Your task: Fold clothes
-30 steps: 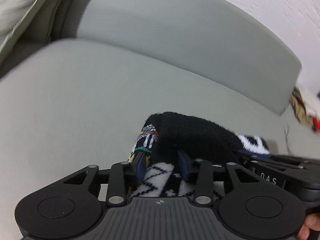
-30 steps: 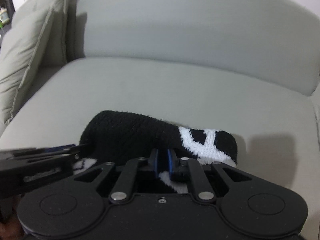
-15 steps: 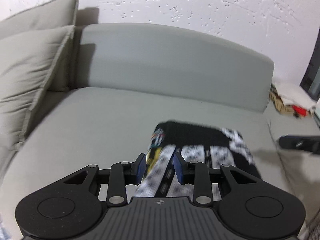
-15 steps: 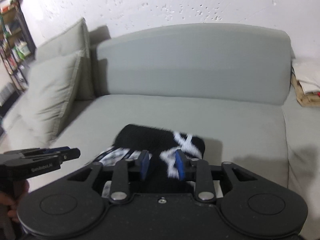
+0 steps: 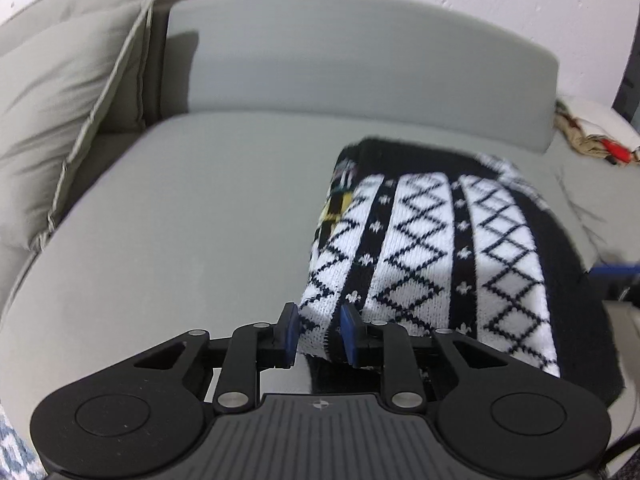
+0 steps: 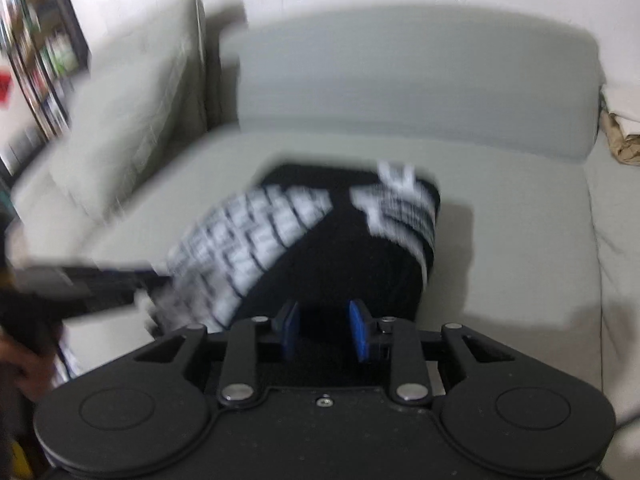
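A folded black and white patterned knit sweater (image 5: 432,248) lies on the grey sofa seat (image 5: 192,216). My left gripper (image 5: 318,334) is open at the sweater's near left corner, its blue pads either side of the edge. In the blurred right wrist view the sweater (image 6: 320,232) lies ahead of my right gripper (image 6: 324,330), which is open and empty just above the sweater's near black part. The left gripper also shows at the left of the right wrist view (image 6: 80,280).
Grey cushions (image 5: 60,92) stand at the sofa's left end. The grey backrest (image 5: 360,64) runs behind the seat. A pile of cloth (image 5: 592,136) lies at the far right. A shelf (image 6: 36,60) stands beyond the sofa's left end.
Both grippers have let go of the sweater and drawn back and up from it. The right gripper went from shut to open. The sweater now lies folded on the seat.
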Motion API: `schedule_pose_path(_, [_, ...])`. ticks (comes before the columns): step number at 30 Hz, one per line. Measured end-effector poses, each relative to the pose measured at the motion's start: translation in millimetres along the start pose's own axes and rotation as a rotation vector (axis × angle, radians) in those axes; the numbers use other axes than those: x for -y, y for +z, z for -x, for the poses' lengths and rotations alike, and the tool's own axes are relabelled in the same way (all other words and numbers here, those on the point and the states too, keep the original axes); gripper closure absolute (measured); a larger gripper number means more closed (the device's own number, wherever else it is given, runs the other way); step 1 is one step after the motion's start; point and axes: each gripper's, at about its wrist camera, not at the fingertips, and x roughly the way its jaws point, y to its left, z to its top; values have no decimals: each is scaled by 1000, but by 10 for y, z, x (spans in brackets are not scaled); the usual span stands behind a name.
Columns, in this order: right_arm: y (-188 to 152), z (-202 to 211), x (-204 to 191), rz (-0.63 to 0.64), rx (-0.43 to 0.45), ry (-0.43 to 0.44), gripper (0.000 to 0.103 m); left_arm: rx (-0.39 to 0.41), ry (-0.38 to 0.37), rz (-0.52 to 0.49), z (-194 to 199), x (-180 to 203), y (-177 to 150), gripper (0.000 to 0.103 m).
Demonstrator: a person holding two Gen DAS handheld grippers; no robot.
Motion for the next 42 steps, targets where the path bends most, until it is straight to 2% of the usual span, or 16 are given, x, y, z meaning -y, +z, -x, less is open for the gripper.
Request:
schedule_pose_path(3, [-112,-174,-104,83,-13,-51,75,-21,6,-12,-67,23,-14,80])
schedule_pose_path(7, [-83,-166,-42,70,-29,-33,75,-16,42,-46,-41,129,-50,81])
schedule_pose_path(10, [16,19,17,26,-40,0,75,8,46,-18,122,72,-28,78])
schedule_pose_path(11, [31,105,48,0,-37,23,69,21,43,5,207,41,-23,74])
schedule_pose_path(14, [38,407,181,-58,10,69,25,74,25,59,463,-35,-23,65])
schedule_pose_path(16, [43,577,293,-90,48,79,24,105,9,60,572,-43,7,64])
schedule_pose_path(17, [50,617,359,-119,69,74,24,119,1,60,598,-37,38,64])
schedule_pose_path(19, [80,621,471,-178,129,56,35,143,-7,43,552,29,131,64])
schedule_pose_path(21, [130,517,520,-221,176,29,56,156,-5,19,444,128,225,64])
schedule_pose_path(24, [242,277,520,-233,218,7,78,158,-28,11,180,221,396,66])
schedule_pose_path(28, [458,-146,395,-135,227,-50,82,142,-24,-44,-167,352,526,66])
schedule_pose_path(30, [524,-398,320,-80,188,-68,82,89,-3,-59,-406,343,528,65])
schedule_pose_path(35, [598,-851,70,79,106,-144,83,30,-45,50,-744,142,418,65])
schedule_pose_path(37, [644,-917,86,62,87,-145,83,22,-65,94,-778,74,409,64])
schedule_pose_path(39, [682,-881,126,36,77,-129,82,23,-47,72,-706,129,445,63])
schedule_pose_path(42, [692,-619,185,4,83,-100,80,11,-20,78,-470,184,508,63])
